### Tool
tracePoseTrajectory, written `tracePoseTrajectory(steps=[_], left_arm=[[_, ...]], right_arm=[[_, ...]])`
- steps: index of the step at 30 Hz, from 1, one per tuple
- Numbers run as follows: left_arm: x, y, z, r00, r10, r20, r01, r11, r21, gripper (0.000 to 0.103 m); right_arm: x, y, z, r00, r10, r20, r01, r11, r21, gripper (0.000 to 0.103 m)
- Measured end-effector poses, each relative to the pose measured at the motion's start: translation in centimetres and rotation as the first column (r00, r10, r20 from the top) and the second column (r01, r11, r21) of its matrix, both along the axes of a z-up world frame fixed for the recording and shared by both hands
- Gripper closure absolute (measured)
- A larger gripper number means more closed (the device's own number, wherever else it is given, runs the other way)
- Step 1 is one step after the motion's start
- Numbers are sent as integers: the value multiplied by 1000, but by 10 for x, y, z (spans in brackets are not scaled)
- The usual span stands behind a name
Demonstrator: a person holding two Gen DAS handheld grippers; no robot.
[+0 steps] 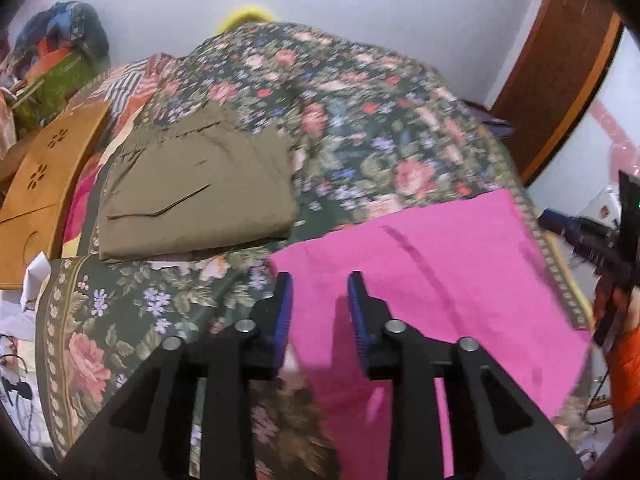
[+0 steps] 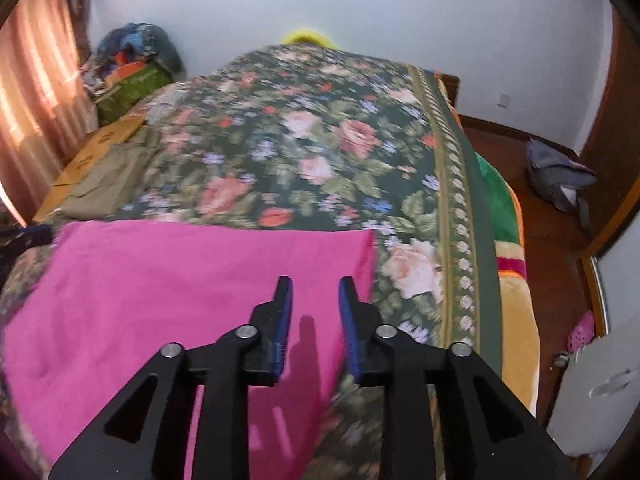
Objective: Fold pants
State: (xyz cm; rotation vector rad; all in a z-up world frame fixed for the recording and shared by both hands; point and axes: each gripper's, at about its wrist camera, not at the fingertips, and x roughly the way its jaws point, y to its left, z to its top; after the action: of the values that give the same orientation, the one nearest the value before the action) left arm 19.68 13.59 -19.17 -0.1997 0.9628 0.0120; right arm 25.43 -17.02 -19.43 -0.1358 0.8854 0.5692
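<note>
Pink pants [image 1: 440, 264] lie flat on the floral bedspread [image 1: 360, 120], near the bed's front edge; they also show in the right wrist view [image 2: 180, 280]. My left gripper [image 1: 320, 284] is open and empty, above the pink cloth's left edge. My right gripper [image 2: 316, 288] is open and empty, above the pink cloth's right part. A folded olive-brown garment [image 1: 196, 196] lies further back on the left; it shows small in the right wrist view [image 2: 104, 188].
A brown cardboard piece [image 1: 48, 184] with flower cut-outs lies left of the olive garment. A pile of clothes and a green box [image 2: 132, 68] stand at the far left. The bed's right edge drops to a wooden floor [image 2: 552, 224] with a grey bag [image 2: 560, 176].
</note>
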Motion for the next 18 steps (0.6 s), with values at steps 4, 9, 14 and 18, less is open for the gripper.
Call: tracePoseTrajectory(steps=[4,9,14,18], left_arm=[[-7,-35,10,998,-68,11,69,995,-69,58],[-10,-82,1,992,-122,-12,122,992,-31,58],[-19,-93,-23,990,-125,-59,127,991,33,58],[-33,-83,-29,991,-133,-35,133,991,20,57]], right_arm=[[-31,12,12,997,81,0,-81,996,39,75],[-68,31,7,987,153,-41,-149,984,97,75],[-88,37,-12,980,176,-95,-172,984,50,75],[-90,18,-18,982,129,-135,-119,989,83,73]])
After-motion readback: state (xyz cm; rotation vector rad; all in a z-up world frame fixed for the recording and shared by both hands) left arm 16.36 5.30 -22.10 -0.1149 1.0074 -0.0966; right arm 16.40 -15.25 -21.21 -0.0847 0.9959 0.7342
